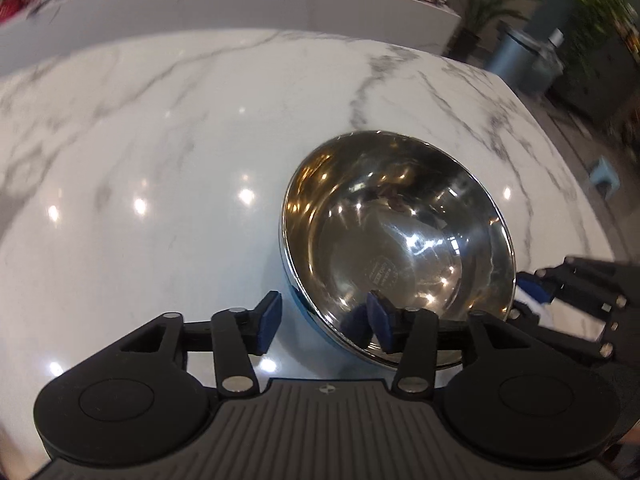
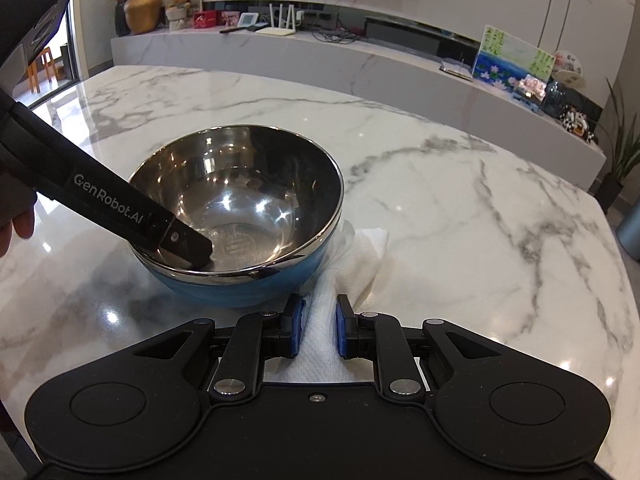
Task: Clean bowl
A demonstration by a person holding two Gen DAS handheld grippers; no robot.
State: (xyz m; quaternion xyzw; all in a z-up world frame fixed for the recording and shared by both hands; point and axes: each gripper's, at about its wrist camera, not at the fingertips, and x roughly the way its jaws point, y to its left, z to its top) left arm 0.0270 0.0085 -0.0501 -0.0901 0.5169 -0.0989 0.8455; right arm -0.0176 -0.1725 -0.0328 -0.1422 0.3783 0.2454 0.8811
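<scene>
A steel bowl (image 1: 400, 232) with a blue outside (image 2: 236, 292) stands empty on the white marble table (image 1: 160, 200). My left gripper (image 1: 324, 322) is open and straddles the bowl's near rim, one pad inside and one outside. In the right wrist view, one of its fingers (image 2: 188, 246) reaches down into the bowl. My right gripper (image 2: 319, 326) sits just right of the bowl, shut on a white paper towel (image 2: 320, 344) that bunches between its pads. The towel's loose end (image 2: 364, 248) lies against the bowl's side. In the left wrist view the right gripper (image 1: 540, 284) shows at the bowl's right edge.
The marble table (image 2: 460, 220) stretches bare behind and to the right of the bowl. A long white ledge (image 2: 320, 52) with a router, boxes, a gold vase and pictures runs behind the table. A hand (image 2: 16, 228) holds the left gripper's handle.
</scene>
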